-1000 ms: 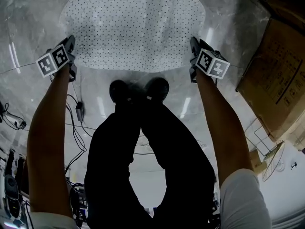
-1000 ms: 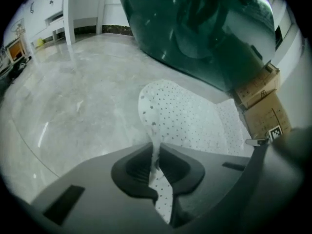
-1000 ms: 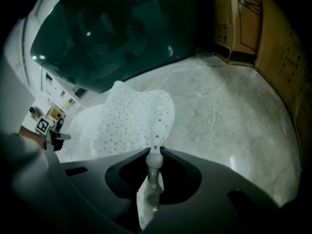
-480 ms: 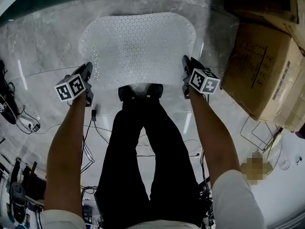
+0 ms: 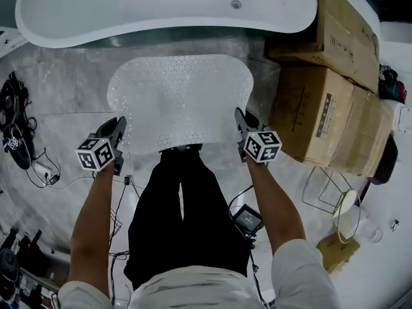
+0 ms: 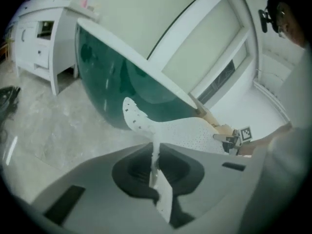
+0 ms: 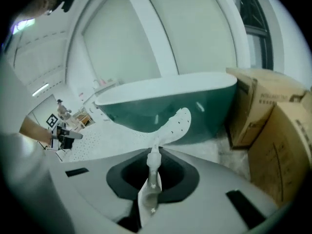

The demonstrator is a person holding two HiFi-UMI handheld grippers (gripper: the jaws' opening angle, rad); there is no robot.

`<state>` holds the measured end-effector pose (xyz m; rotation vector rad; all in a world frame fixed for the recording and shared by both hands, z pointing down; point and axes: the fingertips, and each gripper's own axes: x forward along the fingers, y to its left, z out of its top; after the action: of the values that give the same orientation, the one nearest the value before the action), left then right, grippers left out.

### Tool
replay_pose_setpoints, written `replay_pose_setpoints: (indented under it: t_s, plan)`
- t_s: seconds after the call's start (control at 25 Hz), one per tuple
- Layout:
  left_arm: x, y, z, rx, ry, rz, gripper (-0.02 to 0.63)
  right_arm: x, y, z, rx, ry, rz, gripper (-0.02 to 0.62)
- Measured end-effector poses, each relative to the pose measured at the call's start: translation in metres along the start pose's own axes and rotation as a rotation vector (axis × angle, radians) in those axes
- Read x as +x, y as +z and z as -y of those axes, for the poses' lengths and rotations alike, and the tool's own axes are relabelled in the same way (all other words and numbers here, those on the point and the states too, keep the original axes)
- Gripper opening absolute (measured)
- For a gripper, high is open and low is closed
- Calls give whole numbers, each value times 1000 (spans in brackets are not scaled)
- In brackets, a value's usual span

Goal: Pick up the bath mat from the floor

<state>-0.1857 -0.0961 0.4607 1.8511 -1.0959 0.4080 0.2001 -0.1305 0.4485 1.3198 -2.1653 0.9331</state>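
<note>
The bath mat (image 5: 179,98) is white and perforated, and hangs stretched between my two grippers in front of the tub, lifted off the floor. My left gripper (image 5: 120,129) is shut on the mat's near left corner. My right gripper (image 5: 239,120) is shut on its near right corner. In the left gripper view the mat's edge (image 6: 155,152) is pinched between the closed jaws and the mat (image 6: 183,133) spreads away to the right gripper. In the right gripper view the mat's edge (image 7: 153,167) is pinched the same way, and its far corner (image 7: 176,123) curls upward.
A white bathtub (image 5: 161,8) with a dark green side lies just beyond the mat. Large cardboard boxes (image 5: 325,118) stand at the right. Cables and dark gear (image 5: 19,131) lie on the marble floor at the left. The person's legs (image 5: 183,217) stand below the mat.
The mat has come up off the floor with both grippers holding its near corners. The head view has risen, so the tub and boxes now show.
</note>
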Motion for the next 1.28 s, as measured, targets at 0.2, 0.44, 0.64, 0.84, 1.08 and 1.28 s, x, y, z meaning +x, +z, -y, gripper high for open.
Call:
replay_pose_setpoints:
  t_s: [0.2,0.44,0.64,0.84,1.08,1.28]
  plan:
    - [-101,93,80,134,-38,157,28,-101,109,-45,-35,12,206,48]
    - [-217,199,152,229,-56,376,26,-225,248,-87,-102,34,448,48]
    - [-300,265,215,336,-102,488,26,-316,326,-135,-201,94,579,48]
    - [-367,306,288,461,-122,615,28,-403,365,-162,-287,92,725,48]
    - [-420,304,368,564,-126,724,28,-486,359,-180,-300,89,849,48]
    - [-449,278,413,567,-144,779,28,-535,342,-188,-311,106,904,48]
